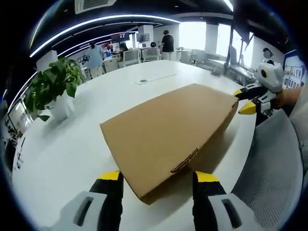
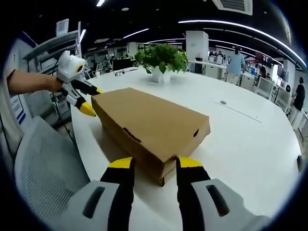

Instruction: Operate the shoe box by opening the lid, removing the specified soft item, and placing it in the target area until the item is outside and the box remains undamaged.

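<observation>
Closed cardboard shoe box lies on white table, lid down; contents hidden. Left gripper at one end, fingers apart, w/ box corner betw. them; contact unclear. Right gripper at opposite end, fingers apart astride the corner; seen from the left gripper view, its tips sit just beside box edge. Potted plant farther back on table; mesh chair cut off at frame edge.

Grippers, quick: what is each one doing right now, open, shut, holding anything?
Left gripper: open, jaws either side of the box corner, holding nothing.
Right gripper: open, jaws astride the opposite end of the box, holding nothing.
</observation>
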`<state>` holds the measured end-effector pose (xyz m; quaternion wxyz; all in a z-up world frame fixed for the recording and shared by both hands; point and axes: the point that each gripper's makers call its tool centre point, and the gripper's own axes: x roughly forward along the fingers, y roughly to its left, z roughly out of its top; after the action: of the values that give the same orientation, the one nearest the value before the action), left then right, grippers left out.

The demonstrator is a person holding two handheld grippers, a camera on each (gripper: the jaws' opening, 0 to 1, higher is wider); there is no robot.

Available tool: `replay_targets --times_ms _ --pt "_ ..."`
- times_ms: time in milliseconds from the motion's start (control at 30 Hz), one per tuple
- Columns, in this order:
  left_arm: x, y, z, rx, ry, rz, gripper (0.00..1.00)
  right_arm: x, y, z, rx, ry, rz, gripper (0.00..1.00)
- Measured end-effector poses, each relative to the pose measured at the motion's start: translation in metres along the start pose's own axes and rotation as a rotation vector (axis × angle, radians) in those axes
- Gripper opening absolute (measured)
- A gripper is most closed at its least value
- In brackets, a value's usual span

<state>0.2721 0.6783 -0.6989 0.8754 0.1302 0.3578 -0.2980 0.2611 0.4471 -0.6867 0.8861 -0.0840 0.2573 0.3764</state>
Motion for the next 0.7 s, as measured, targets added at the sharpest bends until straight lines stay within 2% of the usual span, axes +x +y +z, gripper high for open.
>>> replay_targets --times_ms 300,700 --pt "-0.014 -0.005 0.015 0.003 -0.027 0.008 0.59 -0.008 0.000 0.017 -0.003 -0.038 -0.002 0.33" --pt "-0.025 0.000 0.034 -0.001 -0.066 0.016 0.59 -0.016 -0.003 0.041 -0.025 -0.079 -0.001 0.34"
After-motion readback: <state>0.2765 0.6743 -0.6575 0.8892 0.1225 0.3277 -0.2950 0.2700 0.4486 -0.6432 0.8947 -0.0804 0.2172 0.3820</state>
